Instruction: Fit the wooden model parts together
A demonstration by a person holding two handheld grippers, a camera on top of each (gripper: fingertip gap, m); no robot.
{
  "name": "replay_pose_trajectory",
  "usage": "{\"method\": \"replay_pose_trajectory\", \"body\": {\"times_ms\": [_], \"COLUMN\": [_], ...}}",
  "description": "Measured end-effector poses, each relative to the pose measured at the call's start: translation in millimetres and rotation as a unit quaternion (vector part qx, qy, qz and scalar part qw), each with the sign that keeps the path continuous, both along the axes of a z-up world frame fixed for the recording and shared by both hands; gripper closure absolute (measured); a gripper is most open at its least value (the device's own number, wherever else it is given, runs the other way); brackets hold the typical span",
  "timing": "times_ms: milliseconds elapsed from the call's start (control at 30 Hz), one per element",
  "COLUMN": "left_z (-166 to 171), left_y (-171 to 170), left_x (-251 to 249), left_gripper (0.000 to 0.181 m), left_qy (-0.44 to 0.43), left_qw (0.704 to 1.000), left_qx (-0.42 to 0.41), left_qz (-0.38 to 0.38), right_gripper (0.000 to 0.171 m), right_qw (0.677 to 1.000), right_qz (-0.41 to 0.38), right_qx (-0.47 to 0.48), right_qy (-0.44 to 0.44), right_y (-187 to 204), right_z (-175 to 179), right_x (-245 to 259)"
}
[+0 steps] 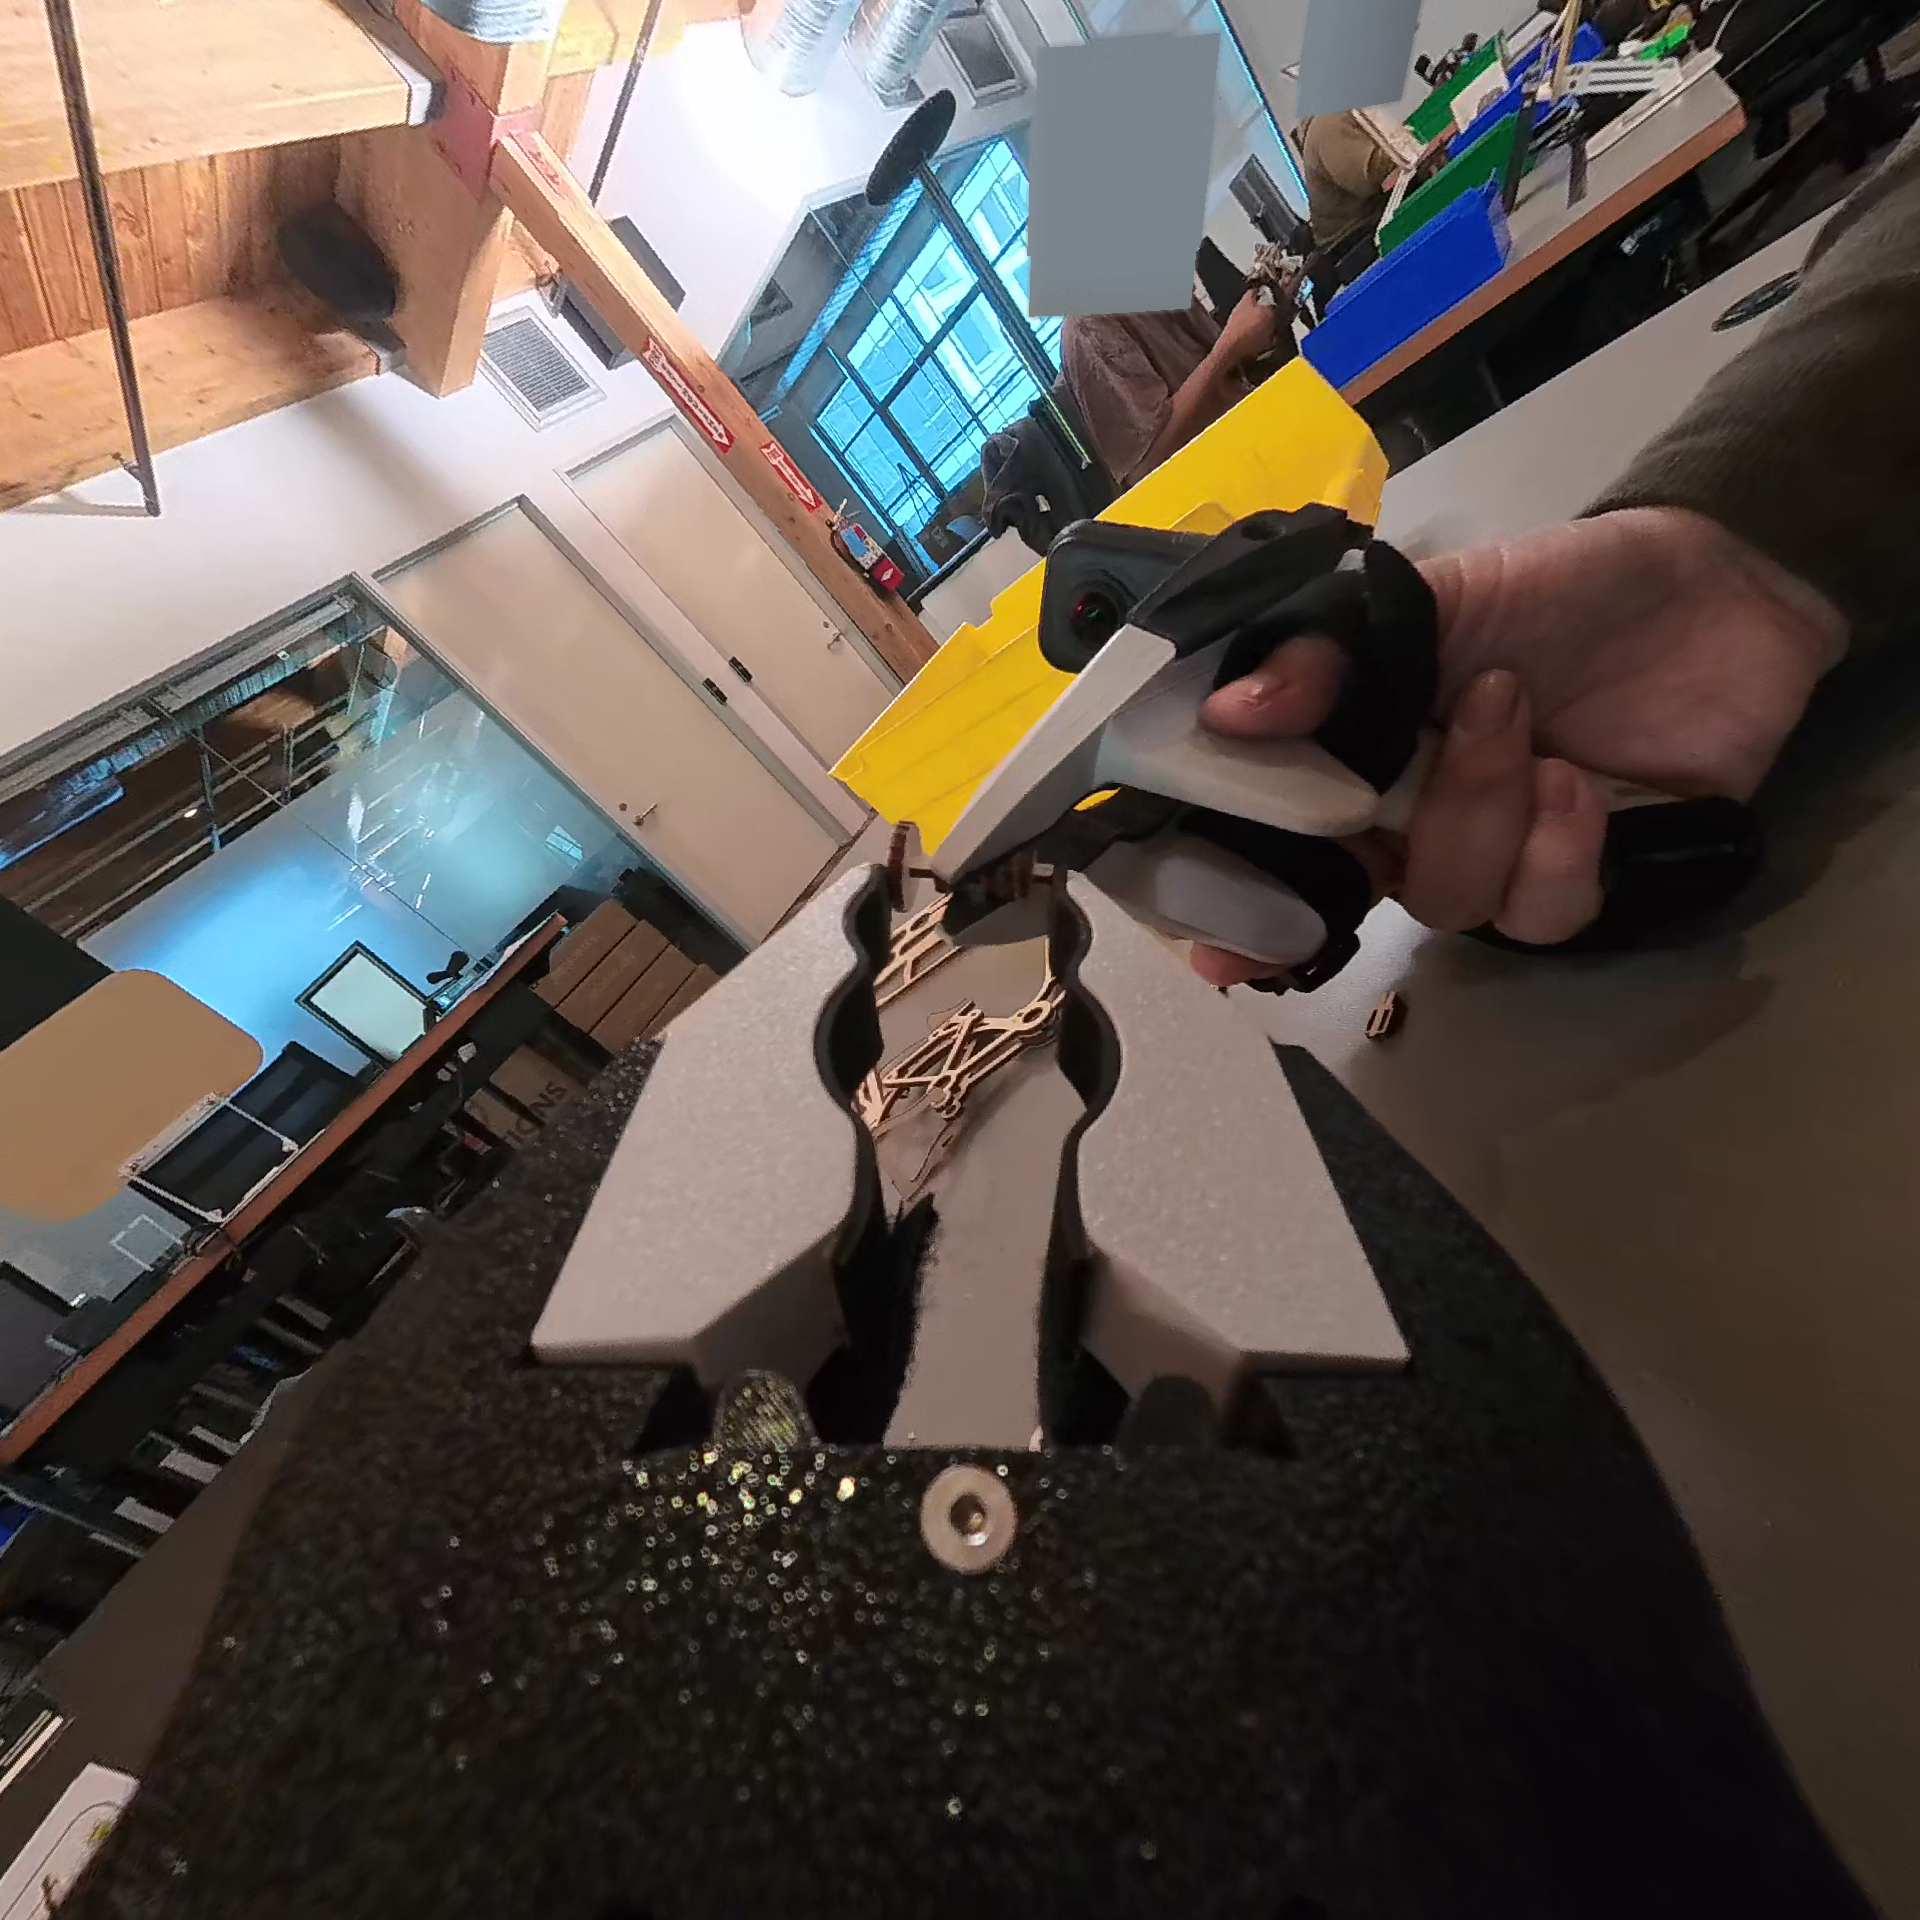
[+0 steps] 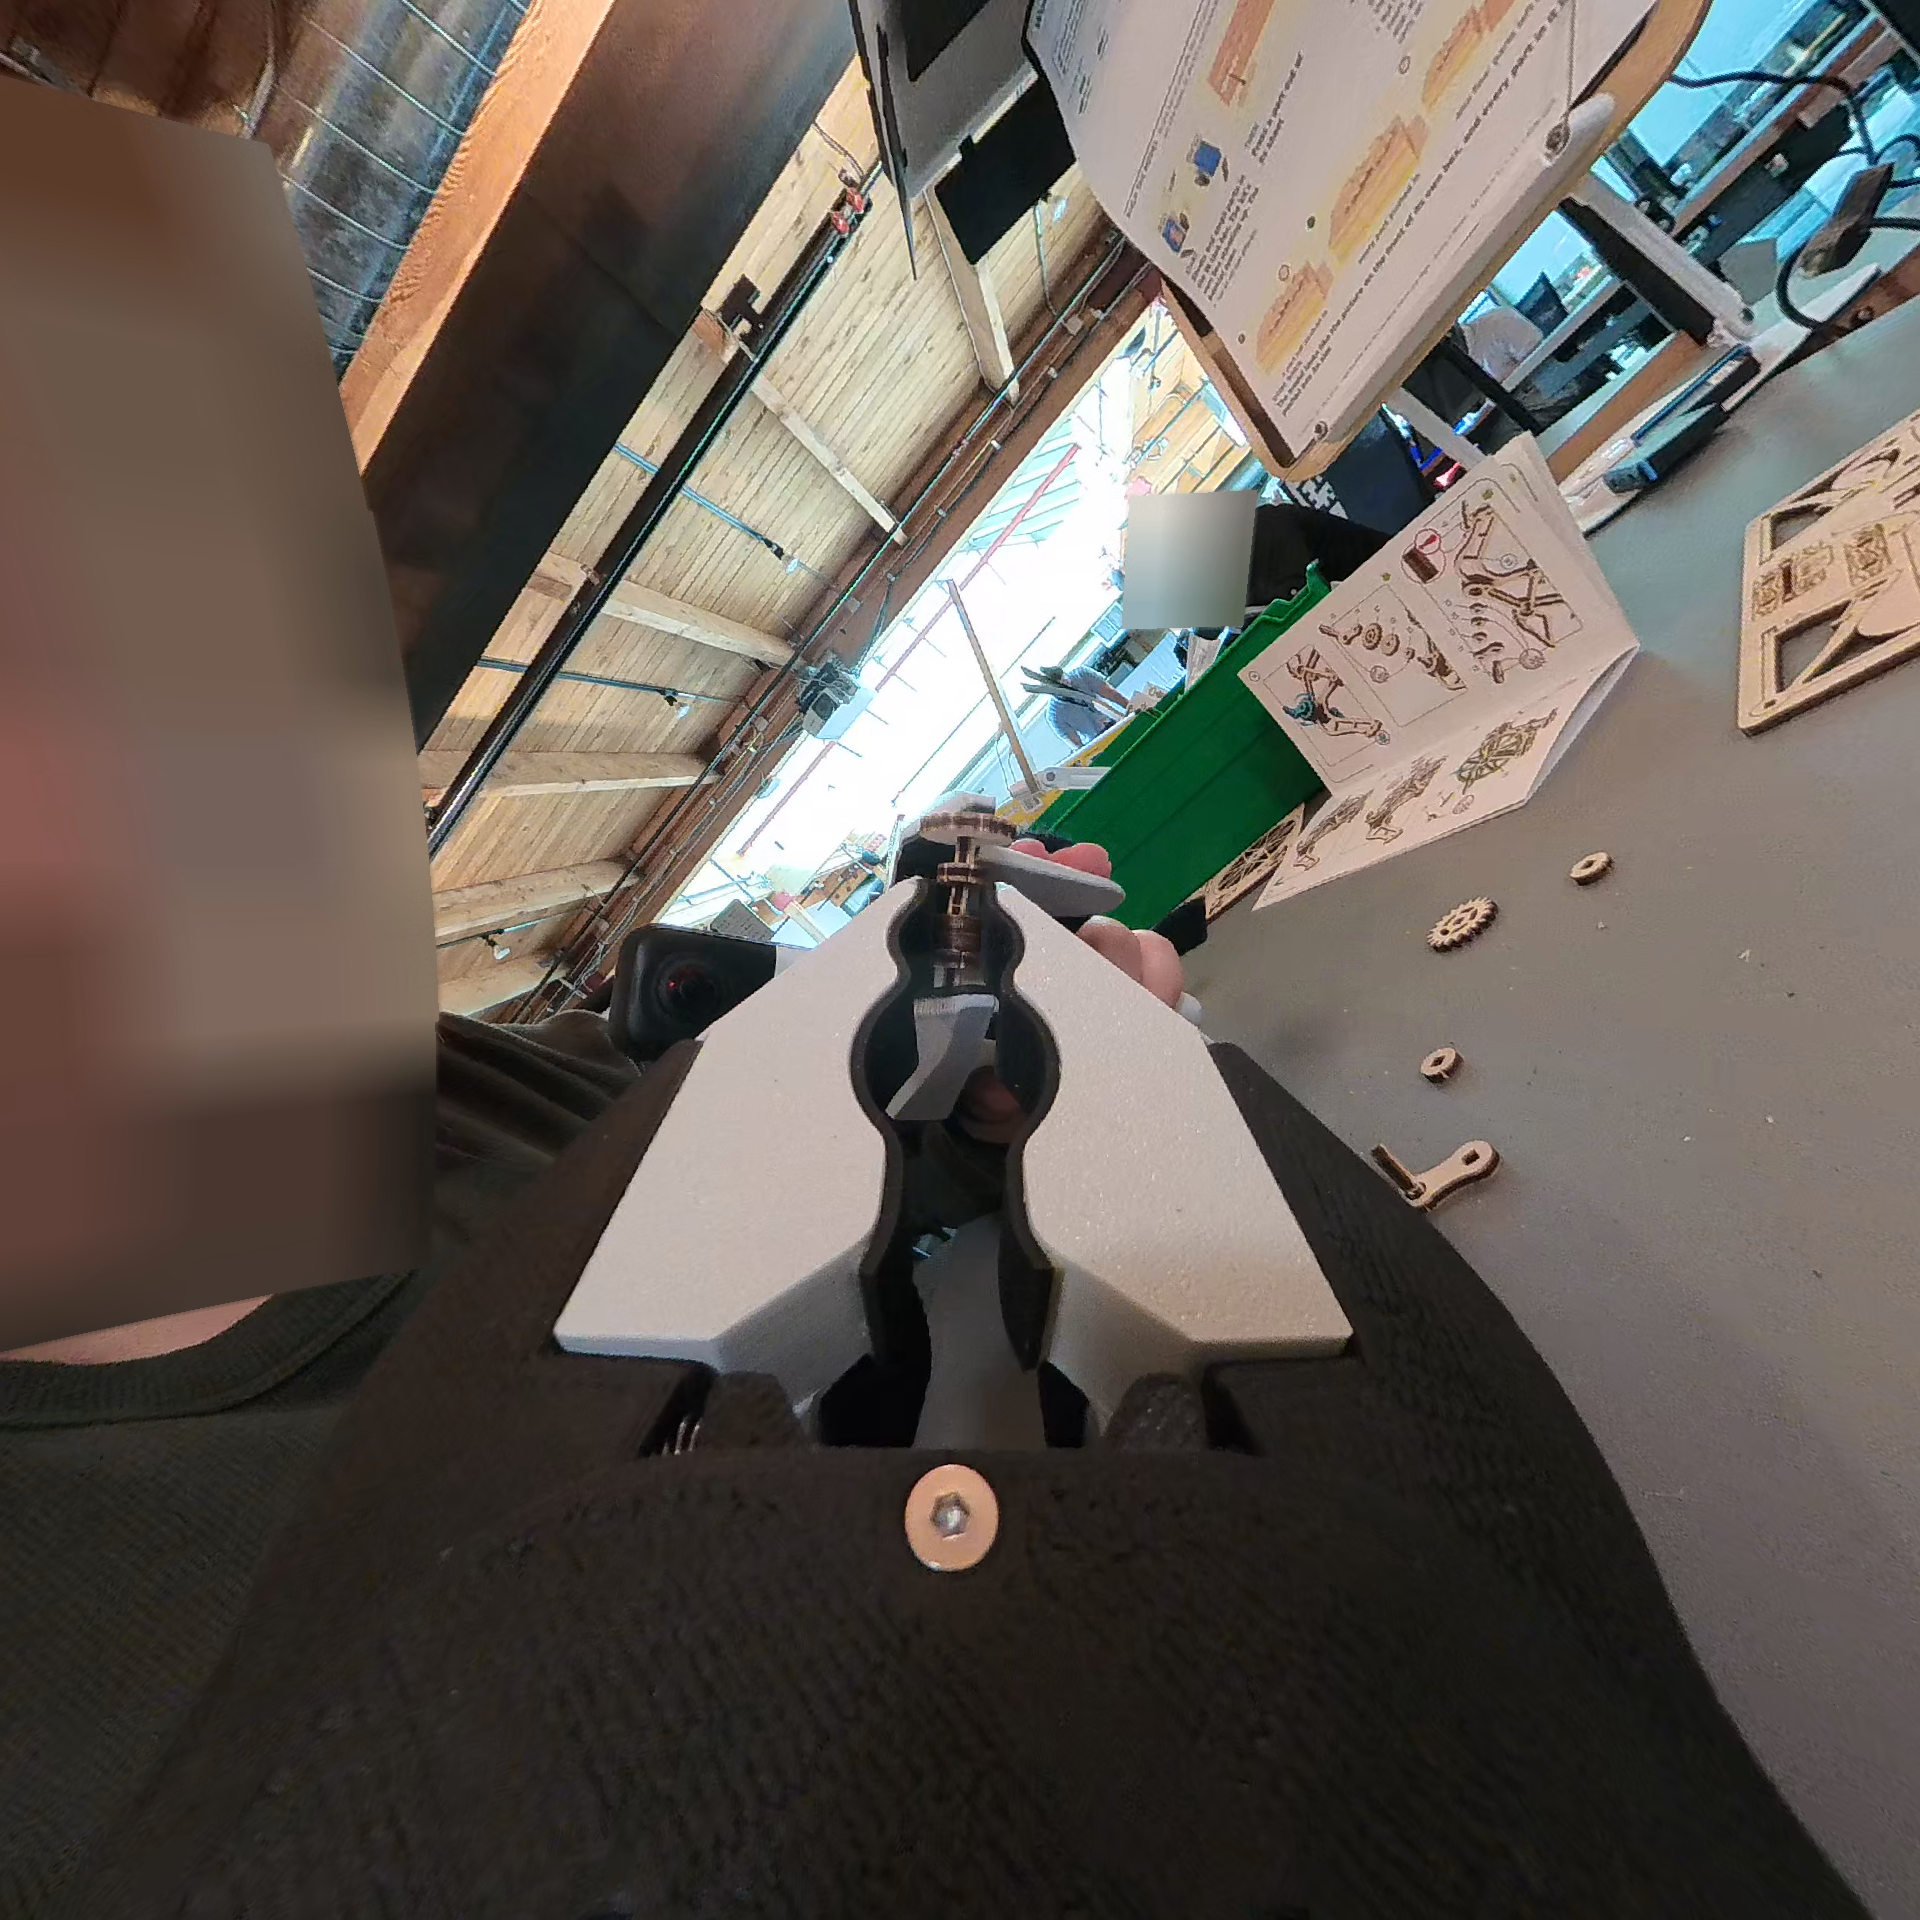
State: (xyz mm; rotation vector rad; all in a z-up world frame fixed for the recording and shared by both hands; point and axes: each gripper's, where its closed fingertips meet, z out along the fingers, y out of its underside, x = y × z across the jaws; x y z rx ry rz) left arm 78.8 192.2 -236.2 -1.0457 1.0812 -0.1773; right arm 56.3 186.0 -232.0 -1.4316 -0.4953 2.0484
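Wooden part sheet [image 2: 1839, 613] cut off by right edge.

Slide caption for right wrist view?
Right gripper clamps a small wooden gear stack; loose gears lie on the grey table.

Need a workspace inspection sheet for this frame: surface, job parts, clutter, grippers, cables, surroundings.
Surface: grey table, parts scattered on it.
Job's things: small stacked gear-and-axle piece between the right gripper's tips; pale openwork wooden frame seen between the left gripper's fingers; loose gear, two washers, a lever and a cut-out sheet on the table.
Clutter: open instruction booklet, yellow bin, green bin.
Grippers: right gripper shut on the gear piece; left gripper close around the frame, contact unclear.
Cables: nothing seen on the table.
Surroundings: workshop, wooden ceiling, clipboard with a printed sheet.
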Motion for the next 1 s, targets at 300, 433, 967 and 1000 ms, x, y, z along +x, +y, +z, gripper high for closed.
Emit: {"method": "replay_pose_trajectory", "body": {"times_ms": [300,433,967,1000], "left_z": [1.7,10.1,27.5,27.3], "left_y": [-2.5,-13.3,-43.5,-46.2], "left_x": [0.5,-1.1,0.3,1.5], "left_gripper": [0.151,0.137,0.149,0.150], "left_qy": [-0.006,-0.051,-0.135,-0.133], "left_qw": [1.000,0.997,0.967,0.966], "left_qx": [0.030,-0.003,-0.096,-0.097], "left_qz": [-0.007,-0.060,-0.192,-0.200], "right_gripper": [0.165,0.165,0.164,0.164], "right_qw": [1.000,0.991,0.762,0.762], "right_qz": [0.000,-0.041,-0.155,-0.153], "right_qx": [0.025,0.125,0.619,0.619], "right_qy": [-0.011,-0.039,-0.111,-0.109], "right_y": [-1.7,3.8,-39.7,-40.4], "right_z": [0.2,6.7,11.5,11.3], "right_x": [0.2,8.3,7.4,7.3]}}
